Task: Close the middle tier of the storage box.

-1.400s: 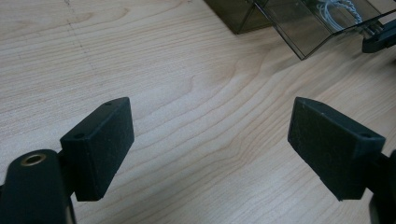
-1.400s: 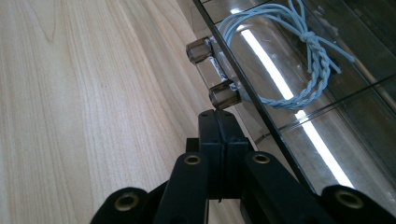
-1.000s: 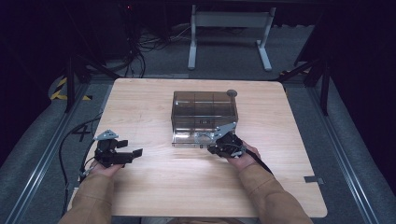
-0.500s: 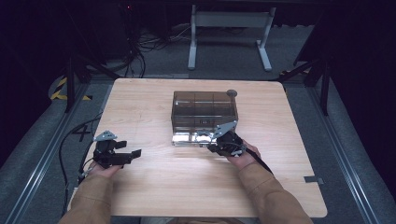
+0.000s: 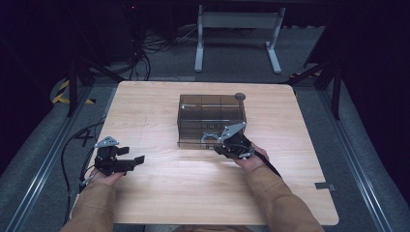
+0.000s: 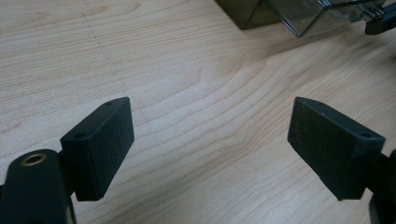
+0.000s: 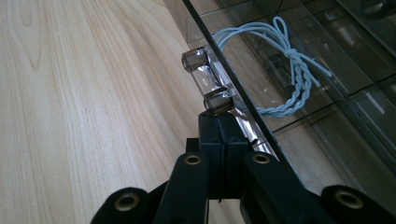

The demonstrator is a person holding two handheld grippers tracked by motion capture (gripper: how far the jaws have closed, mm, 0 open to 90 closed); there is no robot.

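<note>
The right tool (image 5: 231, 143) was clenched at the near front edge of the smoky clear box (image 5: 211, 116). In the right gripper view its two black jaws met flat against each other, and just past their tips sat the box's clear handle (image 7: 207, 85), a small bar with two rounded knobs; whether the jaws pinched its base or only touched it I could not tell. Beyond the handle, behind the tinted front pane, lay a coil of pale blue cord (image 7: 280, 70), knotted and twisted, in one of the box's compartments. Further compartments stretched away behind it.

The left tool (image 5: 126, 162) was released, its jaws standing wide apart with nothing between them but bare wooden surface (image 6: 196, 93). It rested low by the near left part of the surface, well apart from the box. Far ahead of it and to one side, a corner of the box (image 6: 261, 14) showed, with the other tool's black tip just beside it.
</note>
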